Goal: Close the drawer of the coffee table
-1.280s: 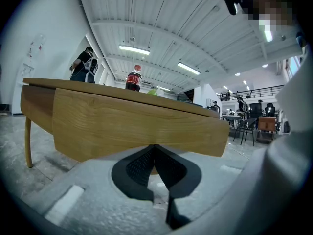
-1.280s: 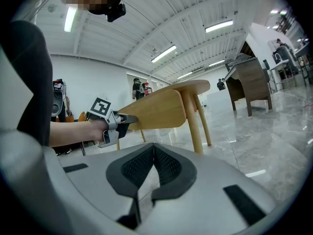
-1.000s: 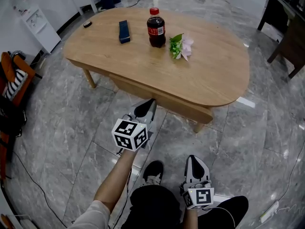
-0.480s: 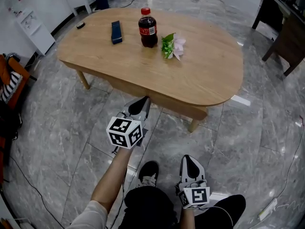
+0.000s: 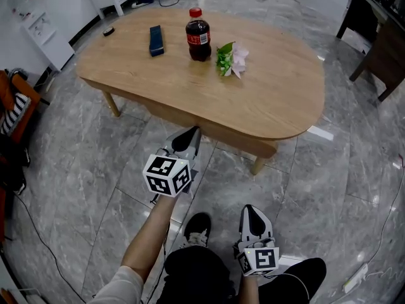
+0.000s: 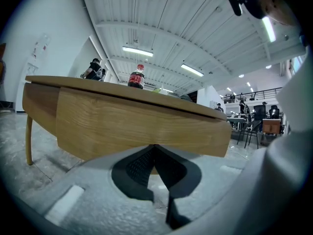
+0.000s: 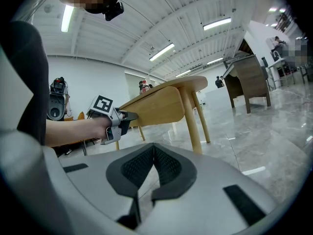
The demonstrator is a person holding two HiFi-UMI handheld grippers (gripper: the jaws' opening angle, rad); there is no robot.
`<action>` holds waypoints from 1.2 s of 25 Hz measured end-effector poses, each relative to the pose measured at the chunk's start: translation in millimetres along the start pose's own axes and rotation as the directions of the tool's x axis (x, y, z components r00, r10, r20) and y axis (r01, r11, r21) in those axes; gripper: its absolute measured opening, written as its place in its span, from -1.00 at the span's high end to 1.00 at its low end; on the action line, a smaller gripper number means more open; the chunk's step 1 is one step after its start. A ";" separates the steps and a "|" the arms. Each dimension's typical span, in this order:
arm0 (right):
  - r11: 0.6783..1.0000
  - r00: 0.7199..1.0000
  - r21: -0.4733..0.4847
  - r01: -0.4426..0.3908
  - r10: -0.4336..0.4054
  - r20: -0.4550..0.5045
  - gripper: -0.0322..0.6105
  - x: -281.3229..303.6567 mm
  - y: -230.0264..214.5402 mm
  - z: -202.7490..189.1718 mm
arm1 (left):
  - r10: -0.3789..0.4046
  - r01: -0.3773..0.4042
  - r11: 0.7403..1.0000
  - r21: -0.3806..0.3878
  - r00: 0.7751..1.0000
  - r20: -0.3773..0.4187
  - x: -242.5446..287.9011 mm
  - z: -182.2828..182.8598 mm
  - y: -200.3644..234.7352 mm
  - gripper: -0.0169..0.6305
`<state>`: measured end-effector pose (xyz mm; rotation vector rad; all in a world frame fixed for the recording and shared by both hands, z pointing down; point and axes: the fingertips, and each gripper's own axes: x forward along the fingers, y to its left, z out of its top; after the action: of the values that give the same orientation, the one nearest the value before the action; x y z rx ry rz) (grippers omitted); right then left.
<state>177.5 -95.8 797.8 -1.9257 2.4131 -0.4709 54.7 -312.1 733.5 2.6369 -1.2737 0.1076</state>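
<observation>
Jaws pressed together into one blunt tip, the left gripper [image 5: 191, 133] is set at the drawer [image 5: 235, 138] front under the near edge of the coffee table [image 5: 278, 94], apparently to push it home, while the right gripper [image 5: 252, 212], jaws also together on nothing, hangs idle well short of the table.

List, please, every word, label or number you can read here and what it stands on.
Dark cola bottle with red cap: white print on its red label, too small to read.
Dark blue flat box: no readable print.
Left claw and right claw: cubes carry black-and-white square patterns, no words.
</observation>
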 end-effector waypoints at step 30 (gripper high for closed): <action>0.999 0.999 0.004 0.037 -0.037 -0.007 0.85 -1.3 -7.9 -4.7 | -0.004 0.005 1.000 0.027 1.000 -0.006 22.2 2.9 -1.4 0.92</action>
<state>184.4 -95.1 803.9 -1.9739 2.3823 -0.4841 69.6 -329.0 733.9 2.6604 -1.2735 0.1326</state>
